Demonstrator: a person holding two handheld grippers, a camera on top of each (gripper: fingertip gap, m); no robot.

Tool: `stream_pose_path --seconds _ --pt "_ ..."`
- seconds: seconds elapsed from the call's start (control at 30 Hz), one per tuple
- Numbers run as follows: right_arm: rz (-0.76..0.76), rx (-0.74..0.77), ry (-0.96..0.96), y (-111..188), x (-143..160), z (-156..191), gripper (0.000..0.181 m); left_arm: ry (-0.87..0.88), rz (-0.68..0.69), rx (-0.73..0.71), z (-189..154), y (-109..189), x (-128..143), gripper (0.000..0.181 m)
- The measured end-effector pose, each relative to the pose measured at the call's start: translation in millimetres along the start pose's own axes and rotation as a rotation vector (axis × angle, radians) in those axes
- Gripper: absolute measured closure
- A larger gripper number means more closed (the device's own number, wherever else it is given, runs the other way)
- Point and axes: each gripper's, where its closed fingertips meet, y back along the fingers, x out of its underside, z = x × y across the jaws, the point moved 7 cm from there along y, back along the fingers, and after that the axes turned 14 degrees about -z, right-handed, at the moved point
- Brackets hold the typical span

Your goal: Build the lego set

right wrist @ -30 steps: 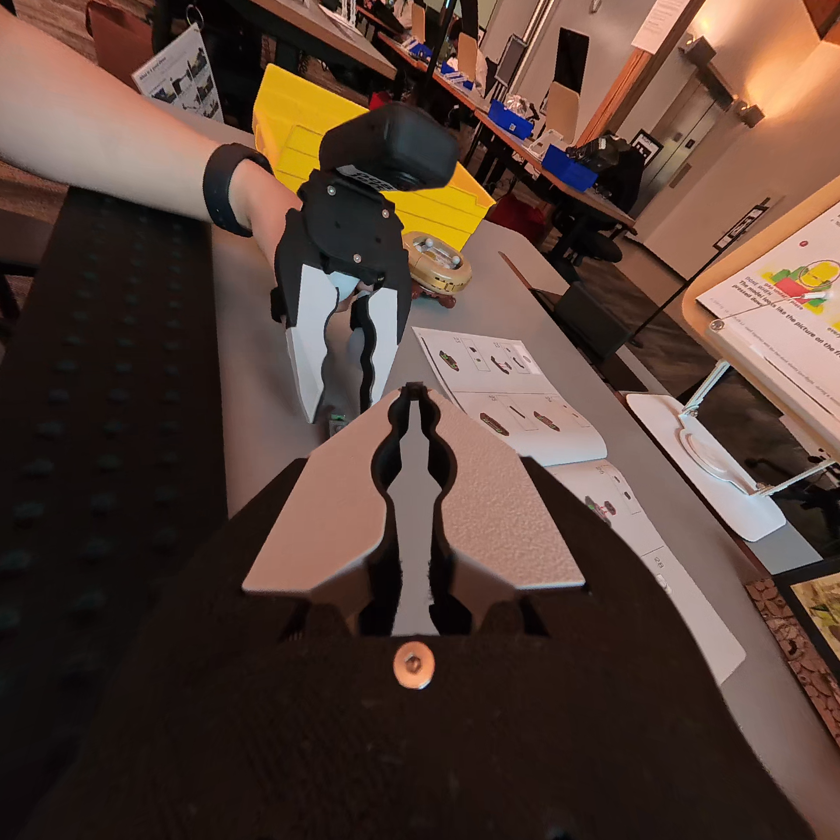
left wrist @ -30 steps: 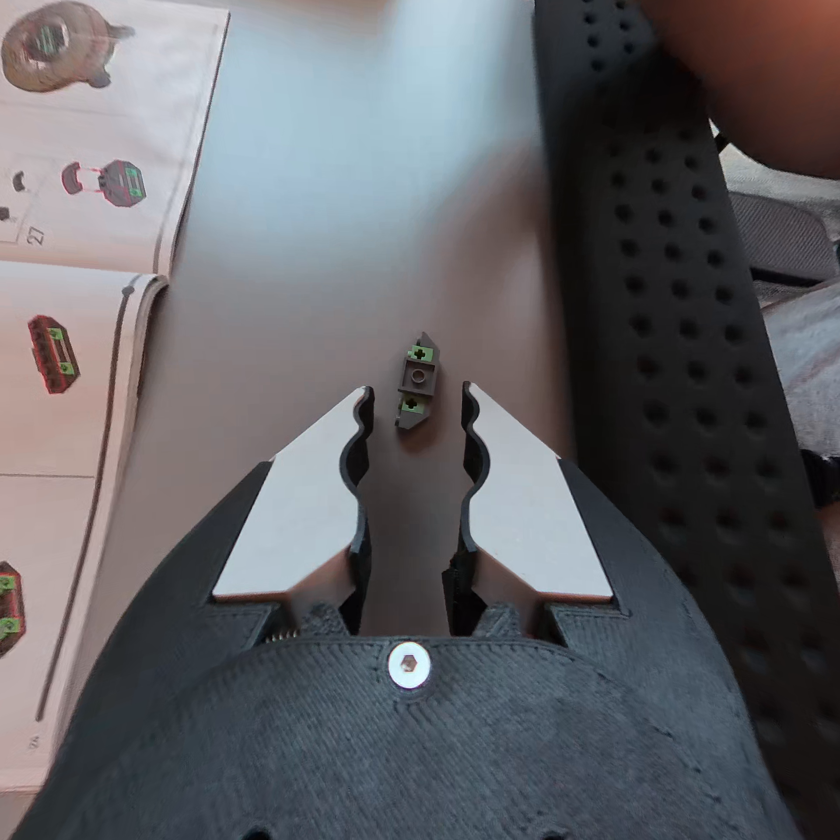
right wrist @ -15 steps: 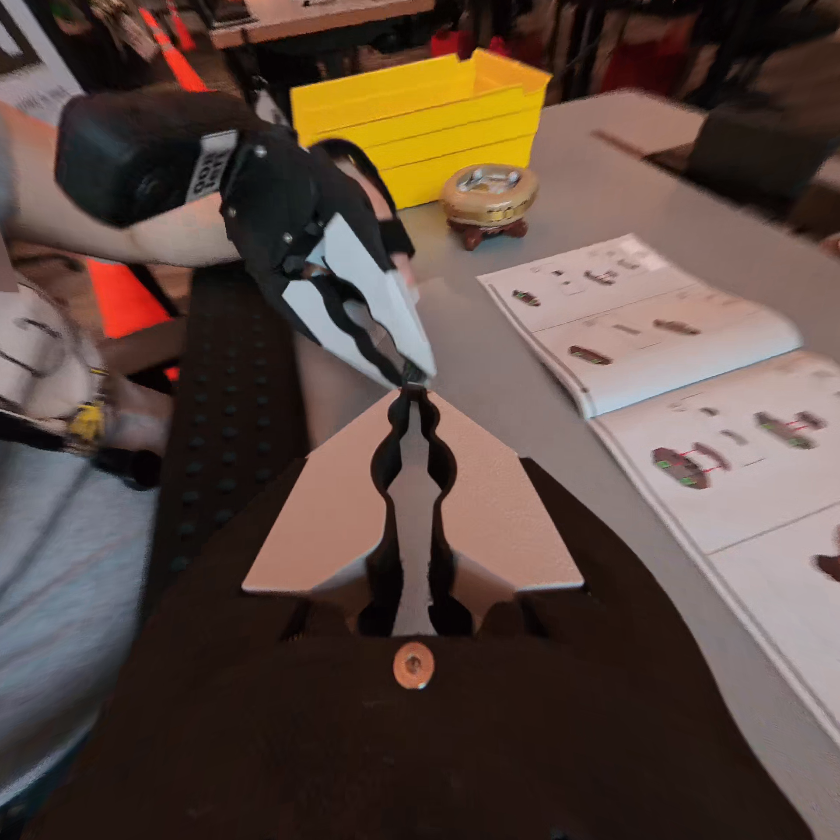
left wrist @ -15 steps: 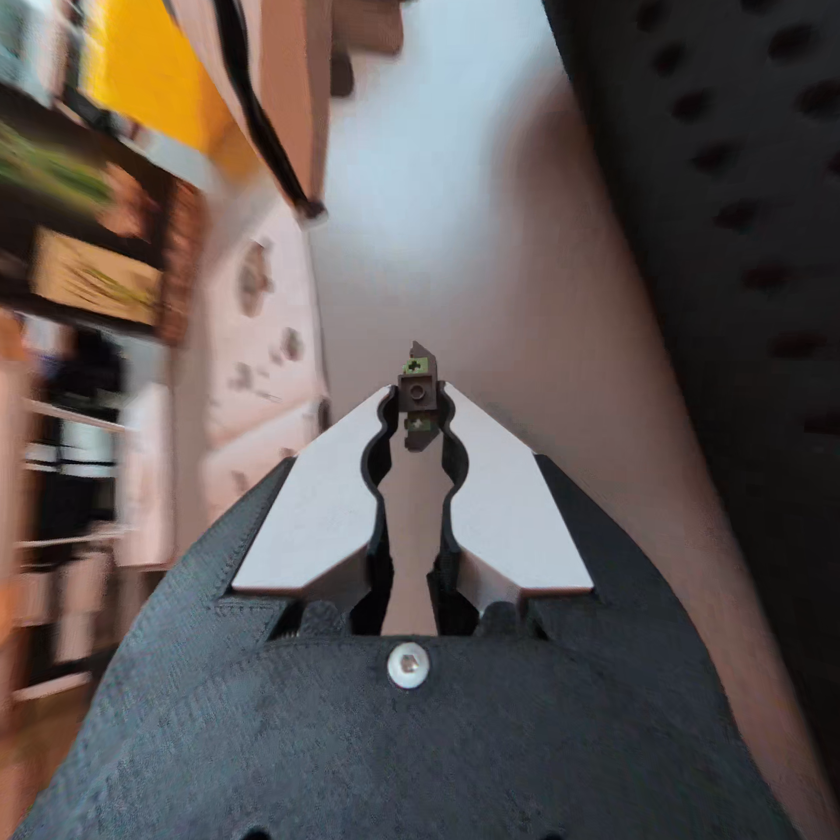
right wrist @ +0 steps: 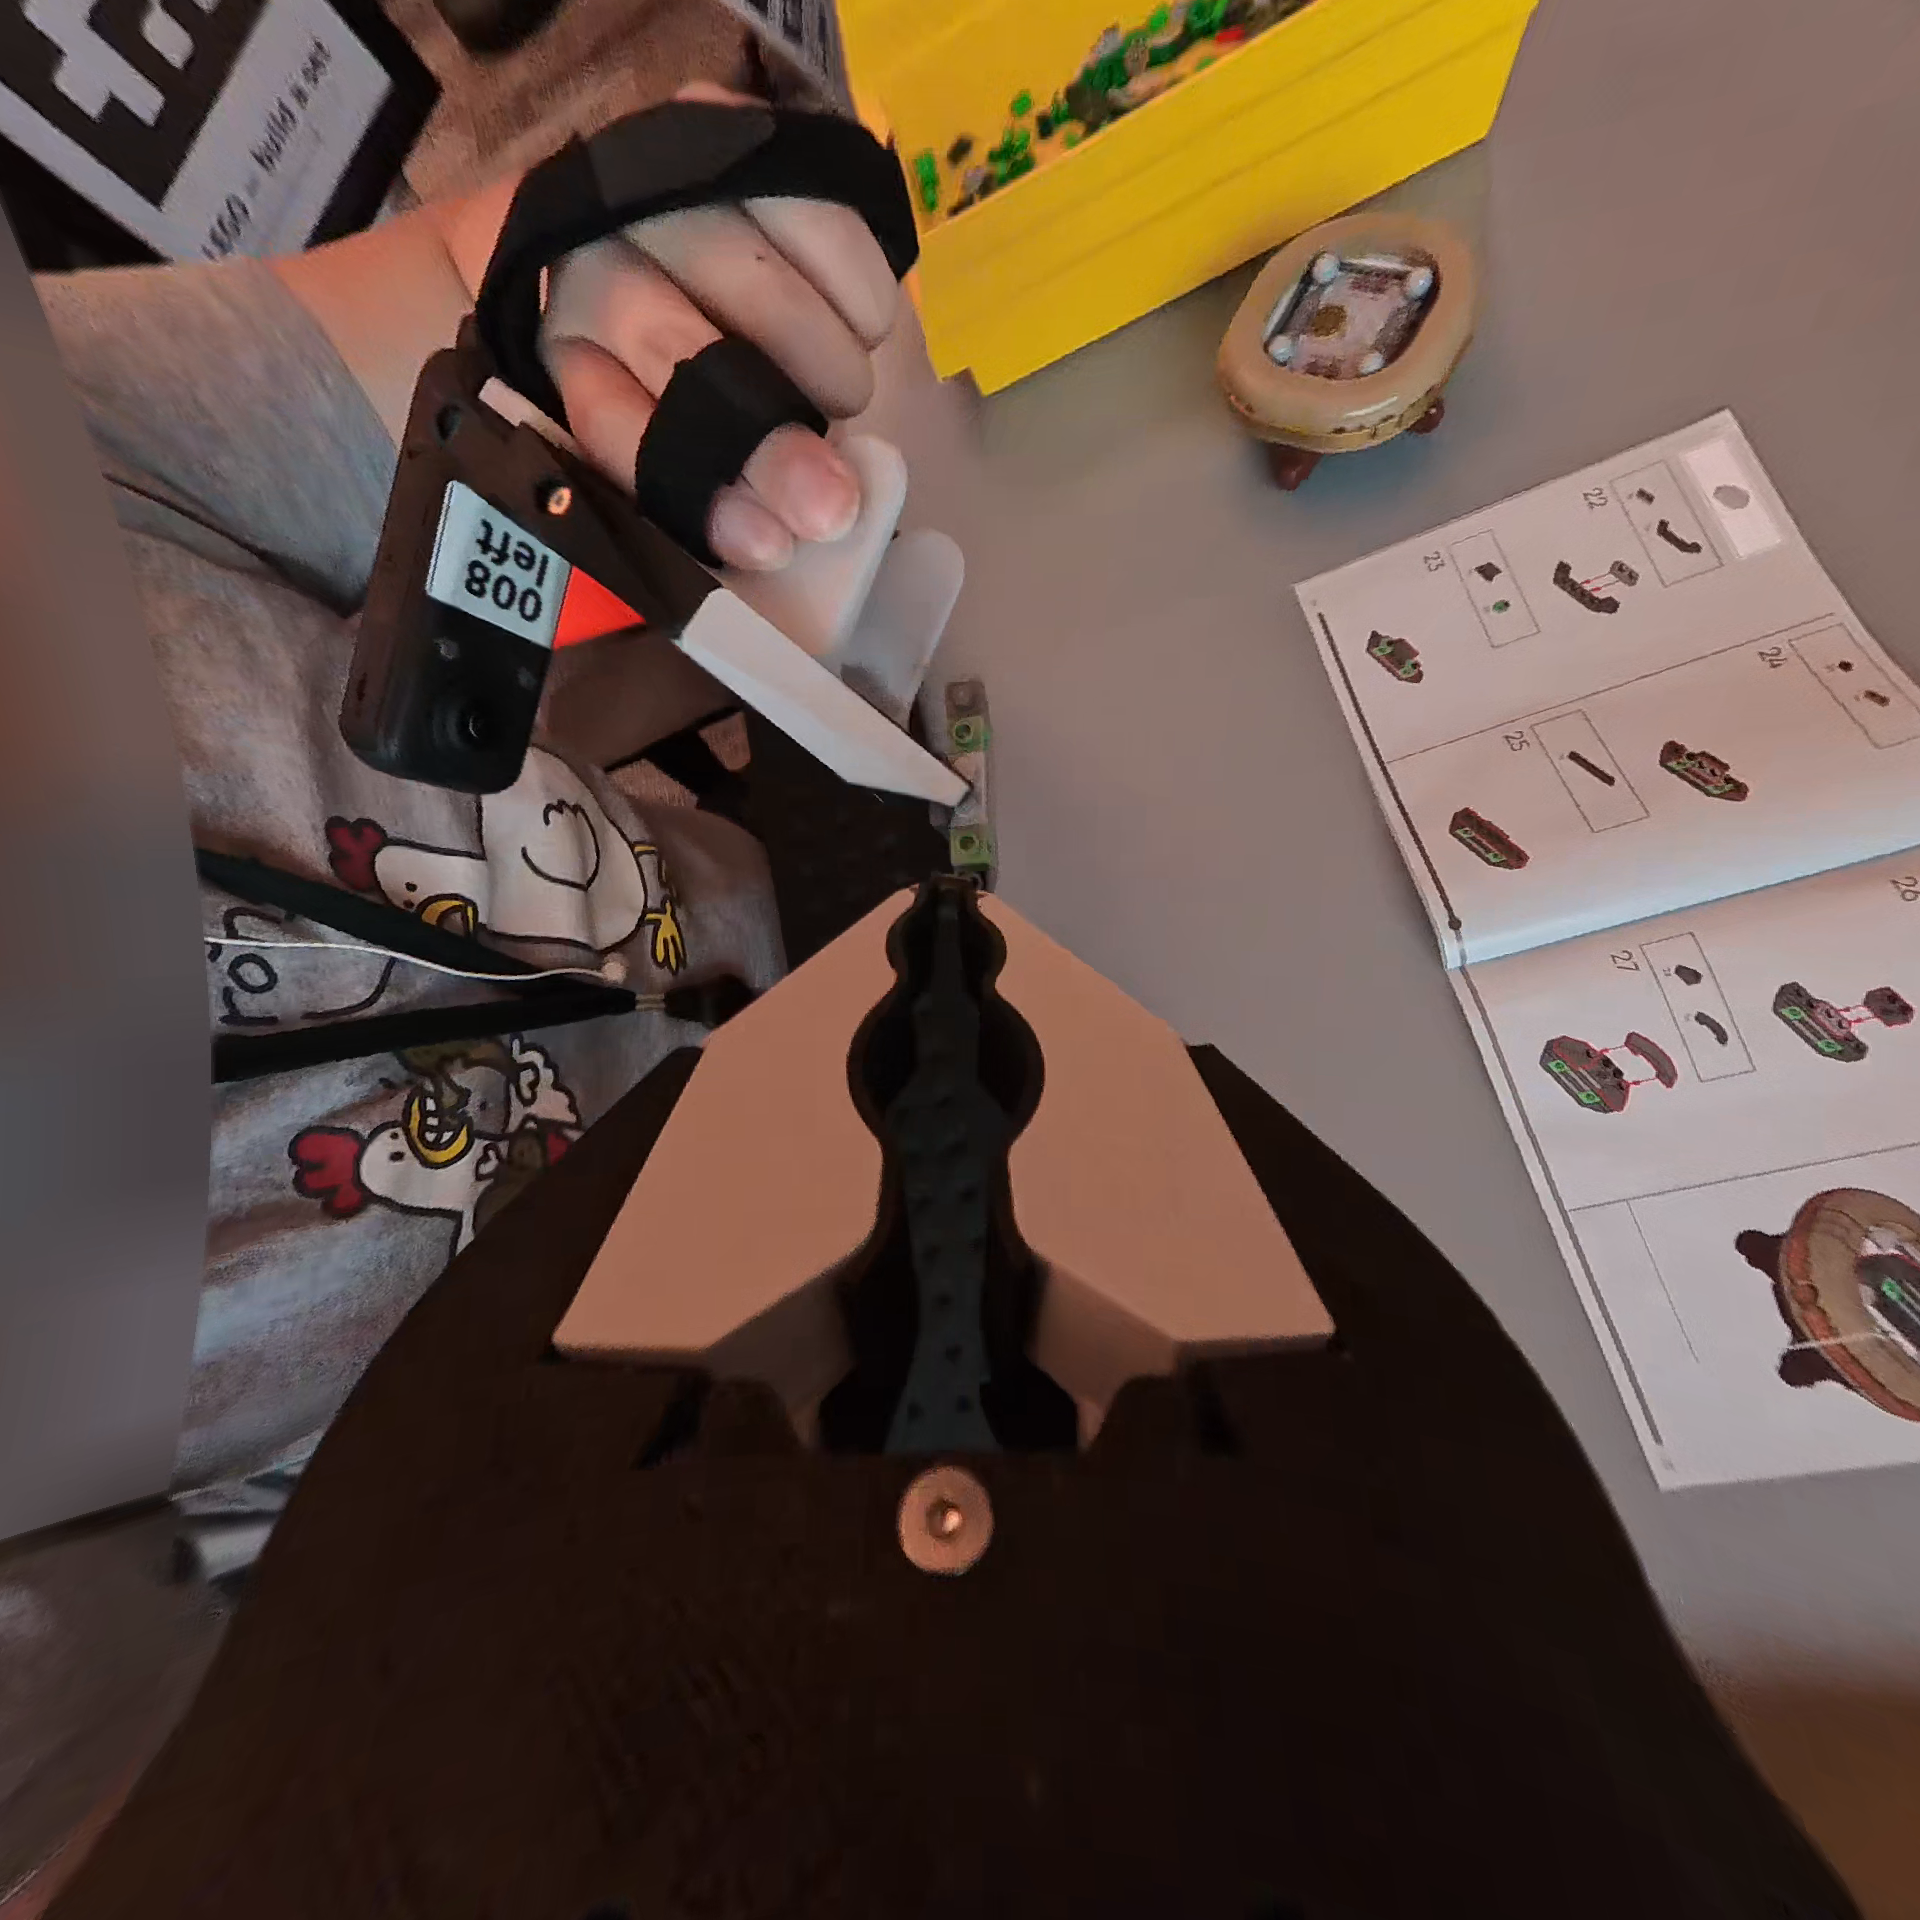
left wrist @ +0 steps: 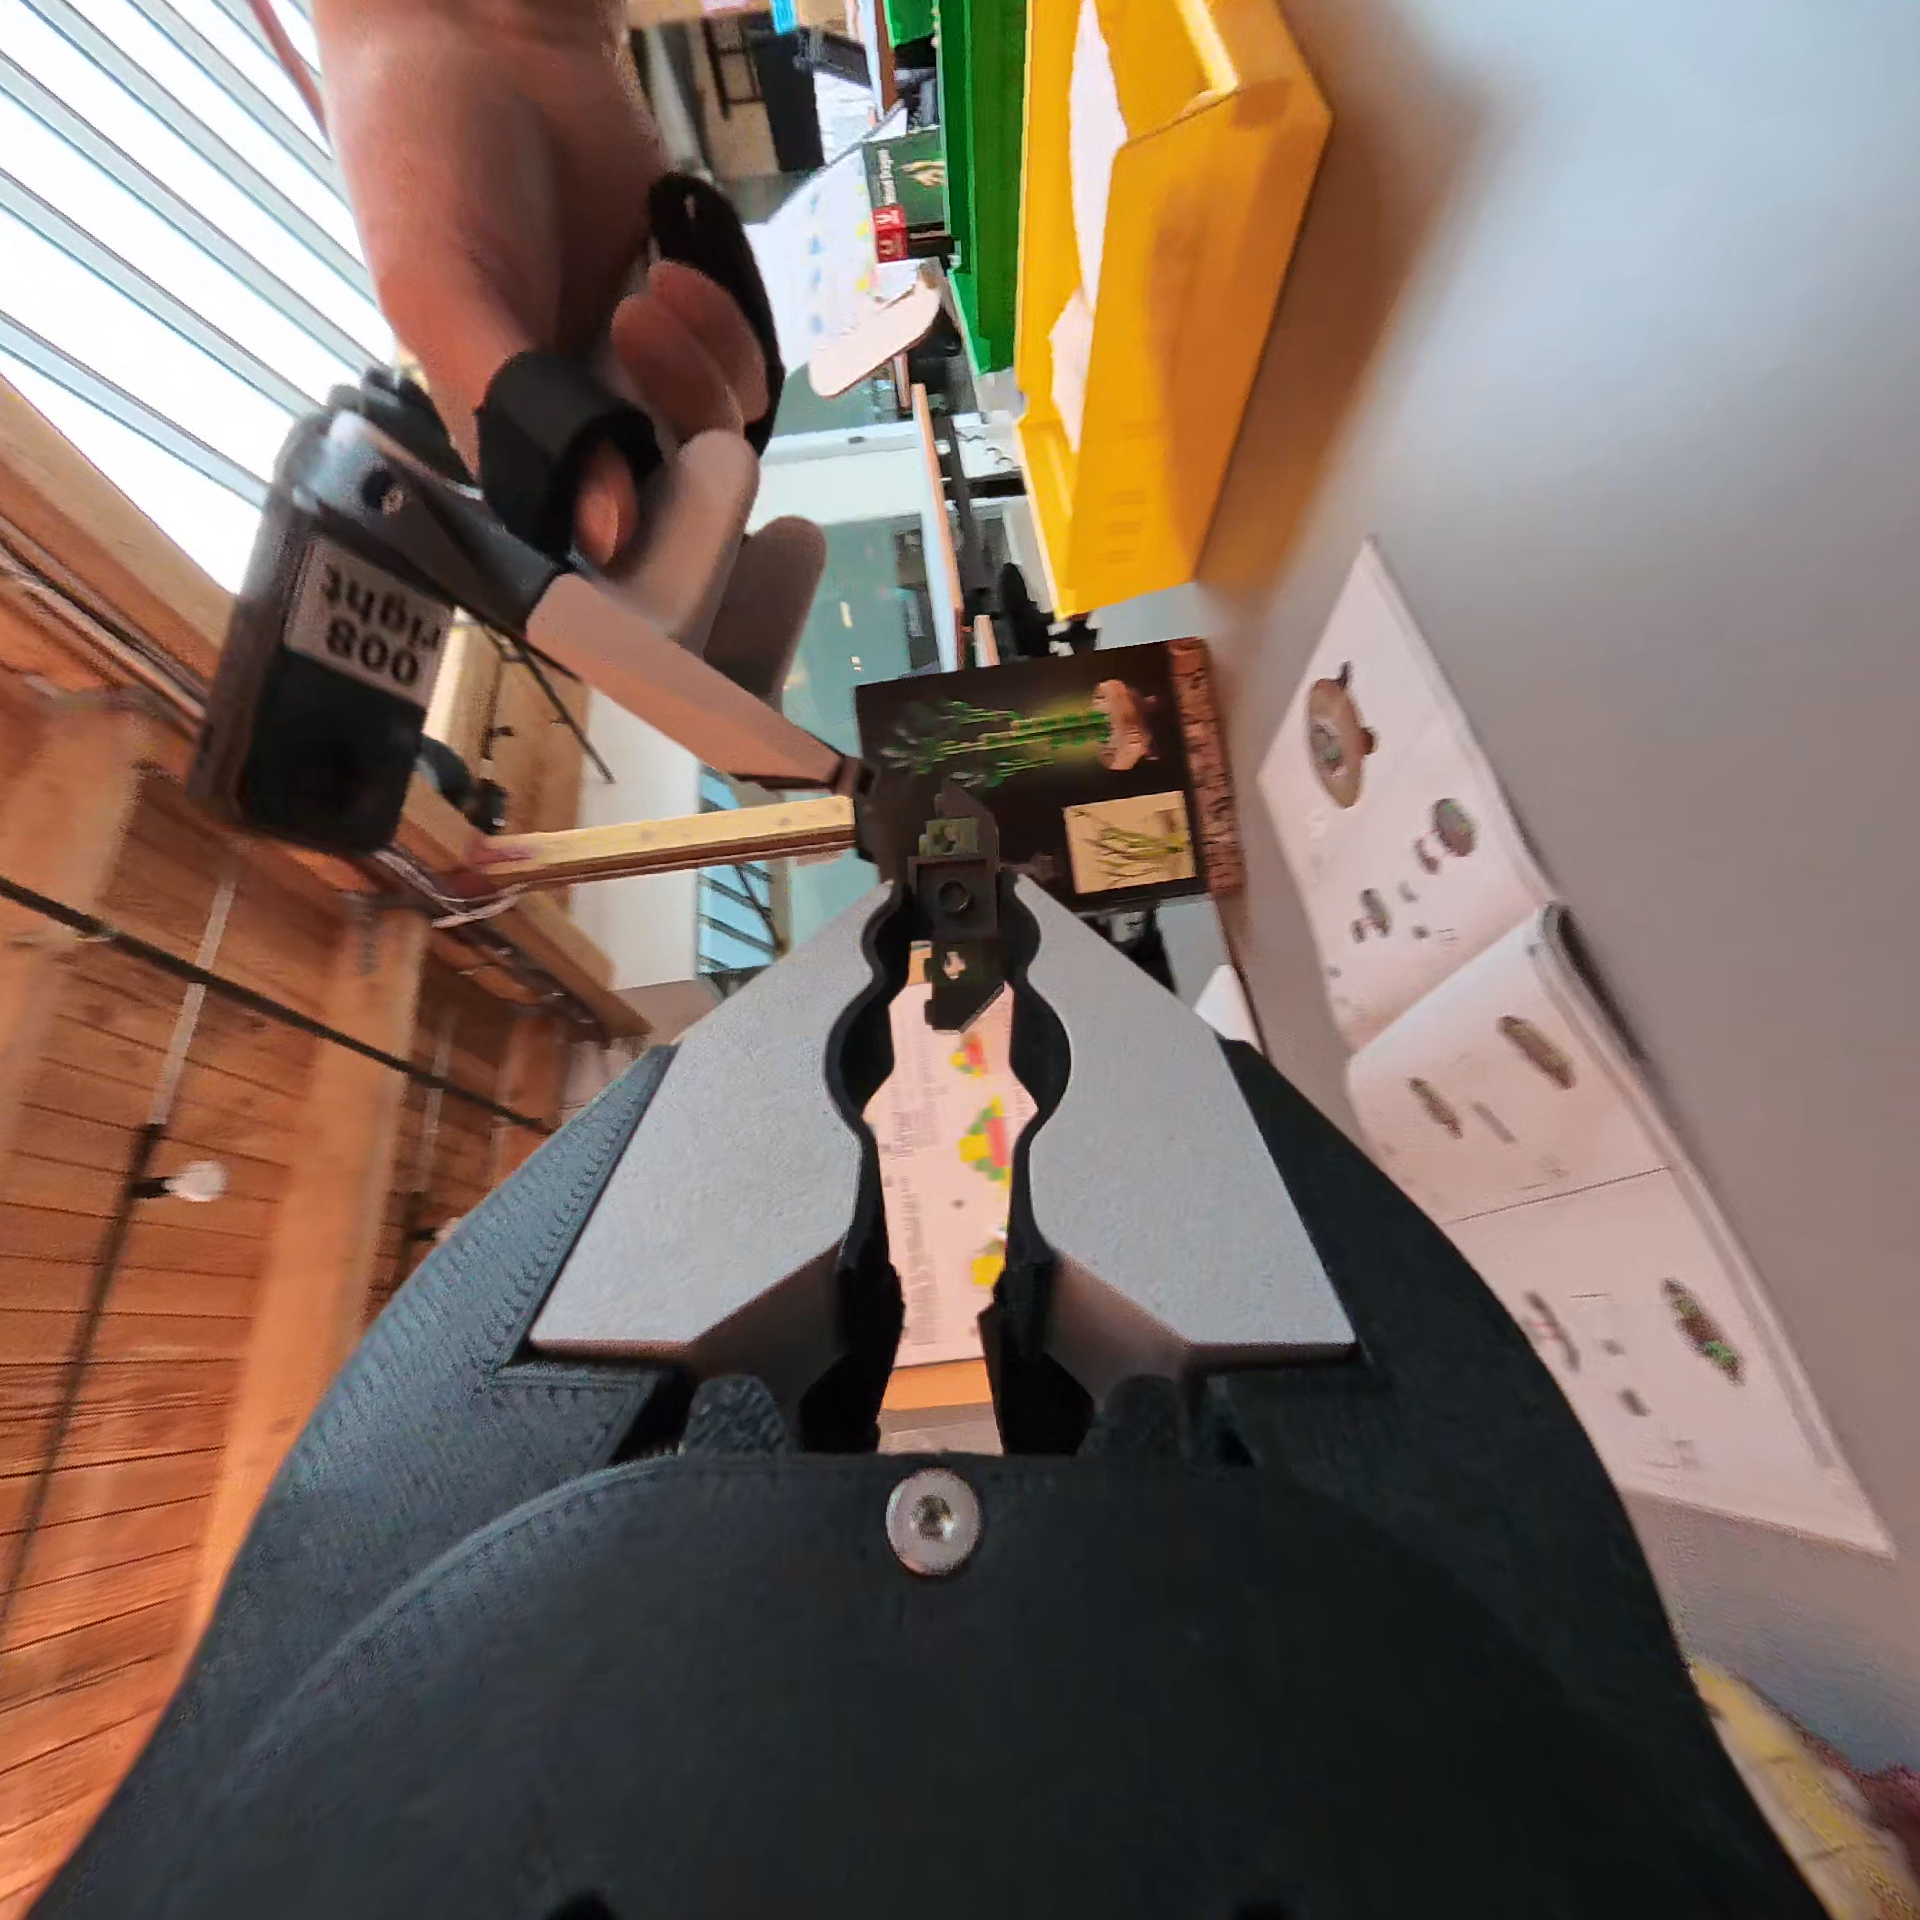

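Left wrist view: left gripper closed on dark grey lego piece with green clips, pinched at the fingertips and held up off the table. Piece stands lengthwise between the jaws, one pointed end past the tips, other end back in the gap. Right gripper comes in from upper left, held by a hand; its tip sits right at the far end of the piece, contact not clear. Something small and dark at that tip, too small to identify.

Right wrist view: right gripper with jaws drawn nearly together, only a thin slit between the tips; whether a small part is pinched there cannot be told. Tips just beside the lower end of the grey-and-green piece. Left gripper reaches in from the left, strapped hand on its handle, white finger laid across the middle of the piece.

Surroundings, right wrist view: open instruction booklet flat on grey table, to the right. Yellow bin at top with loose green and dark bricks inside. Round tan-rimmed lego build on dark feet near the bin, between bin and booklet. Black perforated mat under the grippers, mostly hidden. Grey shirt with chicken print at left.
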Motion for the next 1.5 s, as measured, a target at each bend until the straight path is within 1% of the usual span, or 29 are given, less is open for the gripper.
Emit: stream_pose_path --seconds 0.1,0.23,0.53,0.97,1.23,1.5 --pt "0.081 0.028 0.059 -1 -18 18 0.179 -0.045 0.008 -0.017 15 7 -6 0.167" --pt "0.166 0.086 0.125 0 -33 33 0.179 -0.076 0.016 -0.056 35 14 -11 0.166" --pt "0.278 0.161 0.272 5 -50 60 0.178 -0.07 0.015 -0.088 56 24 -17 0.166" --pt "0.379 0.194 0.277 5 -62 68 0.178 -0.12 0.02 -0.077 67 27 -19 0.166" --pt "0.379 0.17 0.297 5 -68 72 0.178 -0.071 0.008 -0.078 74 31 -18 0.166" --pt "0.456 0.189 0.254 2 -72 72 0.179 -0.079 -0.001 -0.062 76 31 -17 0.166"
